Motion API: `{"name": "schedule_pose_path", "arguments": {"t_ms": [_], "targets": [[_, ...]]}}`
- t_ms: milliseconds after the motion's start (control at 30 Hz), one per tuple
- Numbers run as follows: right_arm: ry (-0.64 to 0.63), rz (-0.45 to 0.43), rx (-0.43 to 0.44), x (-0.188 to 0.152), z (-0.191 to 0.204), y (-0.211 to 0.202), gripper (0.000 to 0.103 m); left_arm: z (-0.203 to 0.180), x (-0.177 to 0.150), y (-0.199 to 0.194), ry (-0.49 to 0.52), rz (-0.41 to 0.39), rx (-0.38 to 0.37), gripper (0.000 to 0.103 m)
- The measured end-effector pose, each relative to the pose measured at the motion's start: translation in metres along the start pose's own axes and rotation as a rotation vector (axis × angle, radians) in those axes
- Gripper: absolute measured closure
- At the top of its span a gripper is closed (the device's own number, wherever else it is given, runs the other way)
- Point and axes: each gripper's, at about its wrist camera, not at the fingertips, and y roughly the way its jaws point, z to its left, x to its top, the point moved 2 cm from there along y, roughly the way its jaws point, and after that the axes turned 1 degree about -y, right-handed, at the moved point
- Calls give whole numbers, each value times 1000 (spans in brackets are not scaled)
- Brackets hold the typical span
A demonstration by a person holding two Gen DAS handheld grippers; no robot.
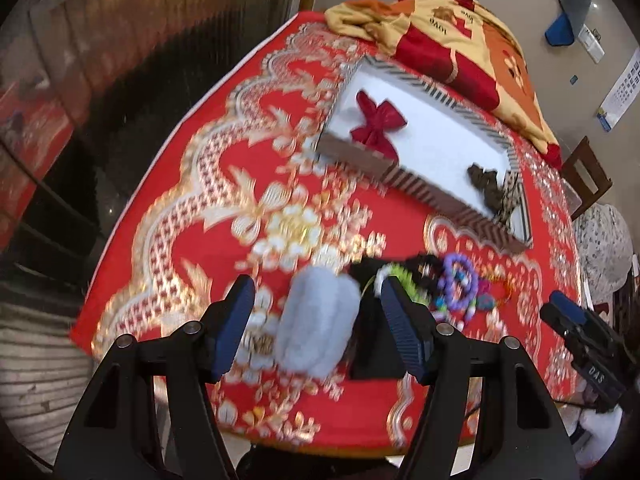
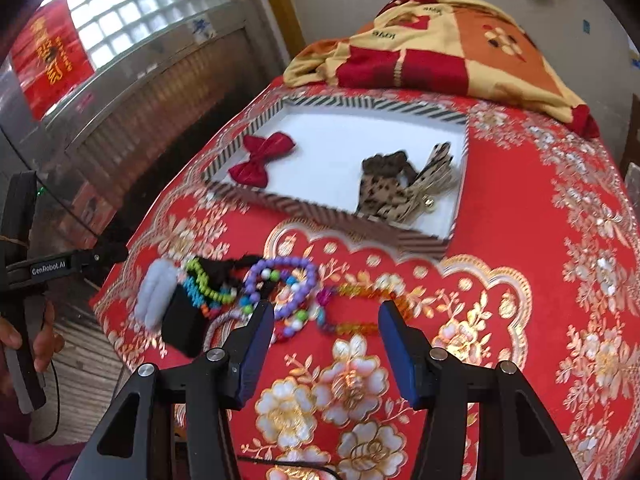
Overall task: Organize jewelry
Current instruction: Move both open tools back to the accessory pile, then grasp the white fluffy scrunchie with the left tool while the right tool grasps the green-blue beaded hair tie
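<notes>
hovering released and empty, the left claw and right claw could snag the tangled bright plastic bead bracelets at centre frame on the red gold-embroidered bench, dragging several together.

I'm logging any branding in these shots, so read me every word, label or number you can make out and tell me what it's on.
"GenRobot.AI": white letters on the left gripper, right wrist view.
"DAS": on the right gripper, left wrist view.
"love": printed upside down on the blanket.
Red banner by the window: gold characters, too blurred to read.
Wall chart: too small to read.
</notes>
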Motion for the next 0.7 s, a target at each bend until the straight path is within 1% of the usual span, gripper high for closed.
{"name": "schedule_pose_path", "arguments": {"t_ms": [167,300,400,467,533,700], "targets": [[-1,19,7,-6,-1,5,51,1,-16,6,16,33,3,37],[-13,24,43,-6,7,8,51,-2,-24,12,36,53,6,37],[-39,31,80,-6,19,13,51,-5,-26,16,46,69,-1,37],[-52,38,123,-4,30,19,52,-6,-26,19,52,77,3,37],[-78,48,152,-1,41,25,57,-4,-25,20,53,81,6,37],[-181,82,215,7,79,50,62,5,-24,22,57,83,45,37]]}}
